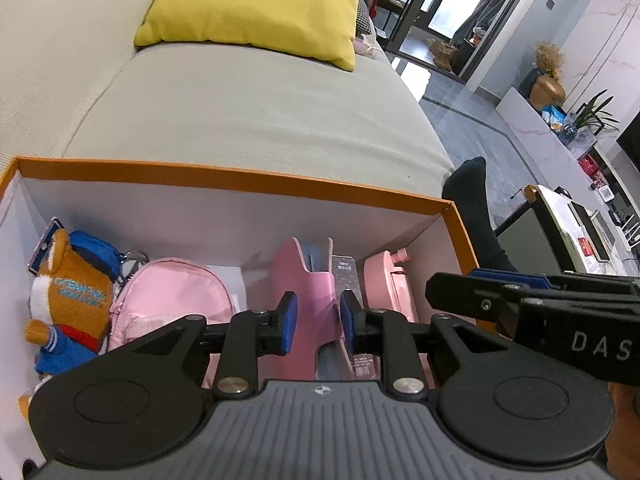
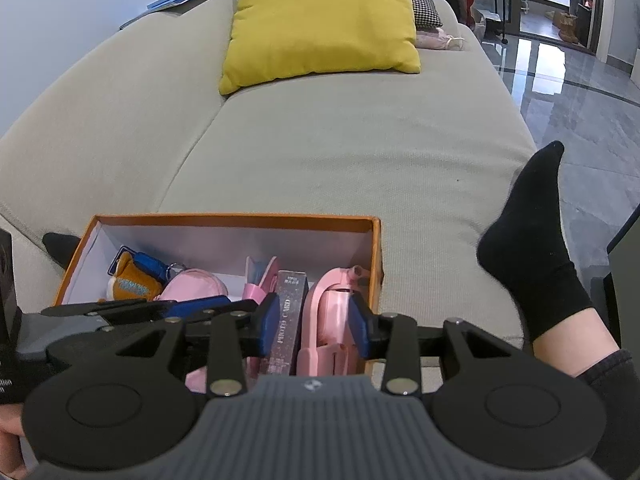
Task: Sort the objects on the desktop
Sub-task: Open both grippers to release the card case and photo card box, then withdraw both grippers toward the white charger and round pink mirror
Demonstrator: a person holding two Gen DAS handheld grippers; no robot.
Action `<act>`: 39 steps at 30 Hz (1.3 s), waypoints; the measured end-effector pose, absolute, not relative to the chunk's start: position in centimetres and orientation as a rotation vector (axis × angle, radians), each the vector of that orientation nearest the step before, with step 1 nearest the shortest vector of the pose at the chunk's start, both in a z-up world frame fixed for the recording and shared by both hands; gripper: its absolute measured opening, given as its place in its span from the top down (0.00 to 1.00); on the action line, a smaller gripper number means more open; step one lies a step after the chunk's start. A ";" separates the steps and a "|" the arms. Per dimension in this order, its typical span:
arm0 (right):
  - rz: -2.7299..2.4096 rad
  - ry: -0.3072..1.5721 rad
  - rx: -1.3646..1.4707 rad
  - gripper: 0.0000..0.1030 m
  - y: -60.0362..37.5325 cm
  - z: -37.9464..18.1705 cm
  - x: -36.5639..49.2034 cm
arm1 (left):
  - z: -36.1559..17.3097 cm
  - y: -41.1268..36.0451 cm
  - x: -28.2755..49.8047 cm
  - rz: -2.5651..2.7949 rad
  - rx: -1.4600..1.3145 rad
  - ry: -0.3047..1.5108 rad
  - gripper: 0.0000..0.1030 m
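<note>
An orange-rimmed box [image 1: 240,178] stands on the sofa and holds a plush bear [image 1: 68,292], a pink mini backpack [image 1: 172,300], an upright pink case [image 1: 312,280], a silvery photo card box [image 2: 288,312] and a pink plastic item [image 2: 332,308]. My left gripper [image 1: 319,314] reaches into the box, and its blue pads rest against both sides of the pink case. My right gripper [image 2: 314,324] hovers over the box's near right corner. Its jaws stand apart, and the card box and pink item lie beyond the pads, which do not press on them.
The grey sofa [image 1: 260,112] stretches away behind the box, with a yellow cushion [image 1: 256,4] at its back. A person's foot in a black sock [image 2: 532,240] rests just right of the box. A low table [image 1: 560,232] and tiled floor lie further right.
</note>
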State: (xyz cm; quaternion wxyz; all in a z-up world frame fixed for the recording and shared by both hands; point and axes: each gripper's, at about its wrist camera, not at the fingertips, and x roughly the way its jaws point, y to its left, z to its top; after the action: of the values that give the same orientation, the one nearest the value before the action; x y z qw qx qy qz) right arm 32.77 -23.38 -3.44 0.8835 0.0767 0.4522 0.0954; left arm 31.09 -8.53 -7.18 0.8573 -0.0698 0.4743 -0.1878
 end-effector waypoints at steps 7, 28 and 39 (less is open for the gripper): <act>0.283 0.859 0.158 0.61 -23.1 -2.3 30.3 | -4.0 -6.6 28.9 -0.373 -0.142 0.933 0.74; 0.762 0.607 0.177 0.56 -17.3 -1.4 14.9 | 0.2 3.0 11.7 -0.131 0.124 0.950 0.74; 0.953 1.033 0.136 0.56 -11.3 -11.0 13.2 | -7.1 2.1 5.7 -0.073 0.325 1.102 0.74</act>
State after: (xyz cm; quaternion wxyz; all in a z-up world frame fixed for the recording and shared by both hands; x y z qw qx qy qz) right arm 13.24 -11.25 -11.03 0.7609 0.0623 0.4746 0.4381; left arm 5.70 2.13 -7.12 0.8389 0.1536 0.5211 -0.0343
